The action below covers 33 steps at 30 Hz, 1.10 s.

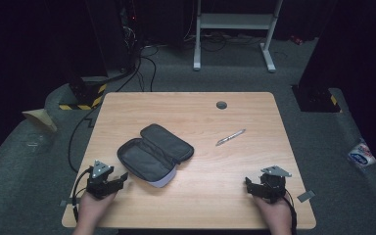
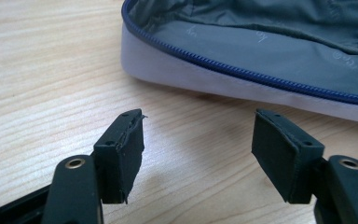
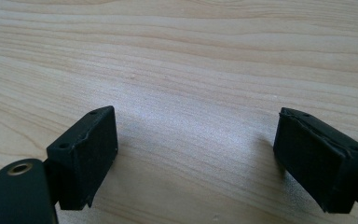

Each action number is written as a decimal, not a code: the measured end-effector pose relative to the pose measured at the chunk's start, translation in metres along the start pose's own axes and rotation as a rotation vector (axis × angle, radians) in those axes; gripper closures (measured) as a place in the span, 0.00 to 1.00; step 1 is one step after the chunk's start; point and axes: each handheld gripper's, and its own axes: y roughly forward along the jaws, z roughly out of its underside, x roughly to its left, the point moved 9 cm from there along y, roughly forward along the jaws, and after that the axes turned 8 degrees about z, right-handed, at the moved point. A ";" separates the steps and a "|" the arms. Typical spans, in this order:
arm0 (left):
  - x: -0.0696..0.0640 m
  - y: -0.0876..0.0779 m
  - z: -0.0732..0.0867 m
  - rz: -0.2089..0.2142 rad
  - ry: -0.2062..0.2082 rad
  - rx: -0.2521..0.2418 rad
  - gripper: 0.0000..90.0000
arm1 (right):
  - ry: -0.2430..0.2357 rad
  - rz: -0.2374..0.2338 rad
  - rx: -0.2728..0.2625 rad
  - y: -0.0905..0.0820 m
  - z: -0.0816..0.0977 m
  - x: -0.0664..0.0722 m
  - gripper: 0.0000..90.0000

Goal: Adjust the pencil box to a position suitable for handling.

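The open pencil case point(image 1: 155, 155) lay on the bench point(image 1: 254, 166), lid flap folded back, with a pen point(image 1: 230, 137) well apart to its right. The left claw point(image 1: 119, 178) stood wide and empty just beside the case's near rim; the right claw point(image 1: 249, 185) rested wide and empty near the front edge. Judged: the approach stage. Next, the right claw had to reach the pen while the left steadied the case.

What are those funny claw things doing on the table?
A person holds a claw in each hand. The left gripper is open, right next to an unzipped pencil case but not touching it. The right gripper is open too, over bare table. A pen lies farther back, untouched.
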 end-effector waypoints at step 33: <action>0.010 -0.002 -0.060 -0.015 -0.058 -0.142 0.51 | -0.015 -0.012 -0.006 -0.001 0.000 0.002 0.19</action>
